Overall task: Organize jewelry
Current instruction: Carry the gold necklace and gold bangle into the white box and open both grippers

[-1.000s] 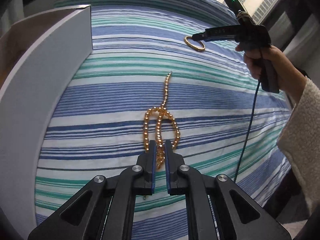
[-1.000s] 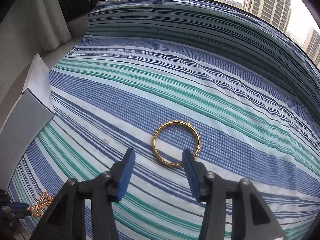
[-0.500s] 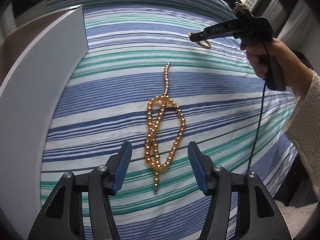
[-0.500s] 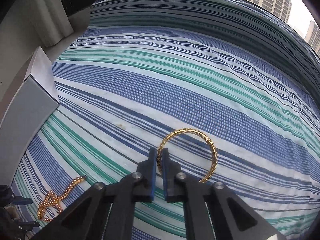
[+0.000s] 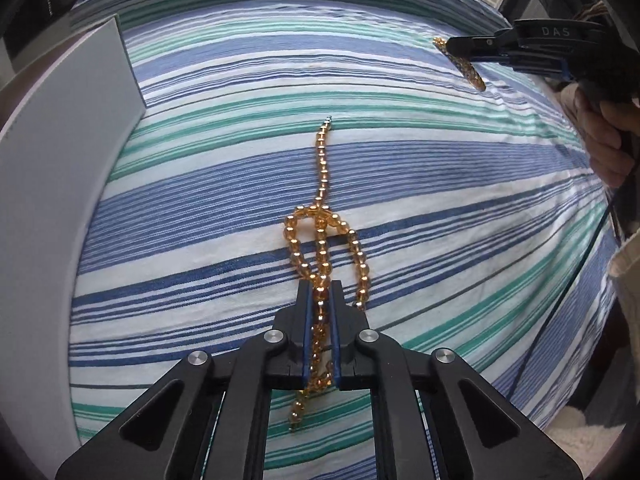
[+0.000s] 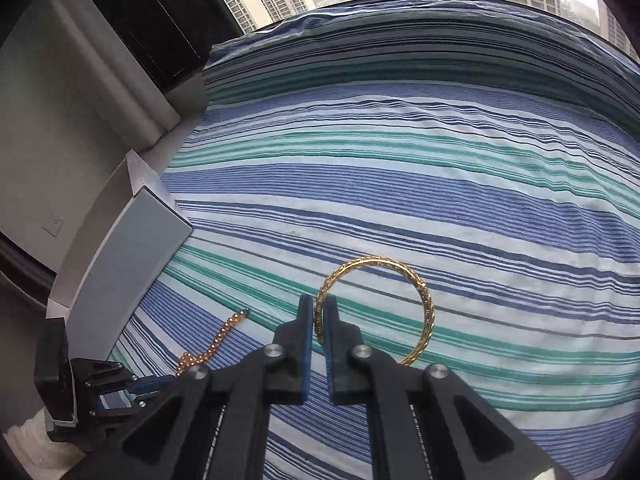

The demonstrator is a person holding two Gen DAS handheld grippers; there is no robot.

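Observation:
An amber bead necklace (image 5: 322, 240) lies looped on the striped bedspread (image 5: 440, 200). My left gripper (image 5: 320, 292) is shut on the near part of the necklace, with beads pinched between its blue pads. My right gripper (image 6: 319, 308) is shut on the left rim of a gold bangle (image 6: 420, 292) and holds it just above the cloth. In the left wrist view the right gripper (image 5: 452, 46) holds the bangle (image 5: 470, 70) at the far right. In the right wrist view the necklace (image 6: 218, 340) and the left gripper (image 6: 152, 382) show at the lower left.
A white open box (image 5: 60, 184) stands at the left edge of the bed; it also shows in the right wrist view (image 6: 128, 256). A wall and a dark window (image 6: 168, 28) lie beyond the box. The person's hand (image 5: 608, 140) and a cable are at the right.
My left gripper opened half a second ago and has now shut again on the necklace. My right gripper shut on the bangle and has lifted it a little.

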